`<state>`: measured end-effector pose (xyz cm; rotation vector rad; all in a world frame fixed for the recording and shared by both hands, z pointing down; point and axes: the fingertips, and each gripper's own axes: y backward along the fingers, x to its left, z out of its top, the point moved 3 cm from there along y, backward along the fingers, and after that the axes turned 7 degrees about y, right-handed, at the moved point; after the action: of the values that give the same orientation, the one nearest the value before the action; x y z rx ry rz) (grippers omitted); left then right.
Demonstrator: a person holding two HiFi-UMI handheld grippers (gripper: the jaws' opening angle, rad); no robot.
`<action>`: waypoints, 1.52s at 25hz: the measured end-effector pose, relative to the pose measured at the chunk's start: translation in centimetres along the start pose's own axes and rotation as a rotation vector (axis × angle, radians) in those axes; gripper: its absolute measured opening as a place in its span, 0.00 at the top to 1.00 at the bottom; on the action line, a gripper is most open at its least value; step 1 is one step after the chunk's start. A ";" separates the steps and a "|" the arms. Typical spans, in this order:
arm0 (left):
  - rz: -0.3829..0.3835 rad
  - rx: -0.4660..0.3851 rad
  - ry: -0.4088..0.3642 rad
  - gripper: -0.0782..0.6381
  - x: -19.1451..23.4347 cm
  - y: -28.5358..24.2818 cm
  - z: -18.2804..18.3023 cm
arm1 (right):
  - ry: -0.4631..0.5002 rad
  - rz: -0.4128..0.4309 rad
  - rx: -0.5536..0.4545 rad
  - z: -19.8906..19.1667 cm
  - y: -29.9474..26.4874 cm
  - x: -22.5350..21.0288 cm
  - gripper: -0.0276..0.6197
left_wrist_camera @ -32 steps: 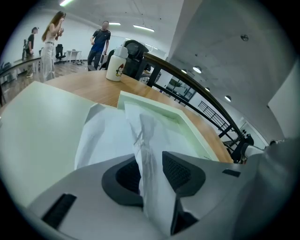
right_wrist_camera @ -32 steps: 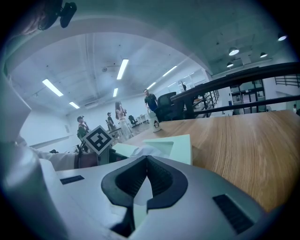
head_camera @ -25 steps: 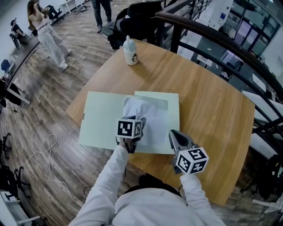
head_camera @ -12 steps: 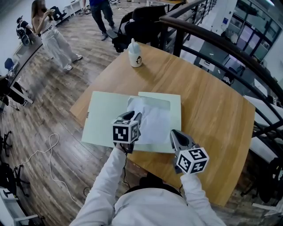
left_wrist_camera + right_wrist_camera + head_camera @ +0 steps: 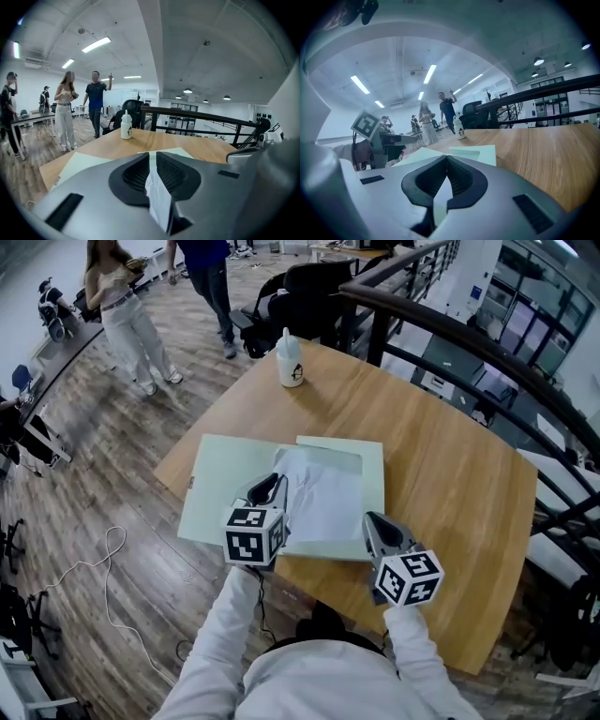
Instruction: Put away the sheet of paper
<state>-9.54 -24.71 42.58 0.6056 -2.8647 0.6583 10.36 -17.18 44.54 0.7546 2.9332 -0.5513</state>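
A white sheet of paper [image 5: 323, 498] lies crumpled on the right half of an open pale green folder [image 5: 217, 491] on the round wooden table [image 5: 441, 465]. My left gripper [image 5: 274, 486] is at the sheet's left edge. Its jaws have just been closing, and in the left gripper view the paper [image 5: 158, 197] is pinched between the pads of the left gripper [image 5: 152, 157], with that edge lifted off the folder. My right gripper [image 5: 373, 521] hovers near the folder's front right corner. In the right gripper view the right gripper [image 5: 446, 158] is shut and empty.
A white squeeze bottle [image 5: 291, 360] stands at the table's far edge. A dark railing [image 5: 441, 320] curves behind the table, with an office chair [image 5: 309, 287] beside it. Two people [image 5: 141, 315] stand on the wooden floor at the far left.
My left gripper has risen and drawn back toward the near left, its jaws closing on the sheet's left edge and lifting it. The right gripper has stayed put. The people behind have walked.
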 end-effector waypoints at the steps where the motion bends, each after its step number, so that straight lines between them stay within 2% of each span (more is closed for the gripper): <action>1: 0.003 -0.012 -0.004 0.81 0.0 0.5 0.1 | 0.005 -0.001 -0.001 0.1 0.1 0.1 0.91; 16: 0.039 -0.148 -0.041 0.87 0.1 7.6 0.3 | 0.074 0.008 -0.021 1.0 0.6 2.6 0.92; 25: 0.053 -0.169 -0.039 0.87 0.1 10.2 -0.7 | 0.131 0.004 -0.030 1.3 0.6 3.9 0.92; 38: 0.066 -0.167 -0.027 0.87 0.0 10.3 -1.5 | 0.165 0.003 -0.036 1.5 0.7 3.8 0.92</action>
<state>-13.79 -15.55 39.89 0.5016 -2.9365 0.4167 7.33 -15.36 42.37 0.8384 3.0822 -0.4547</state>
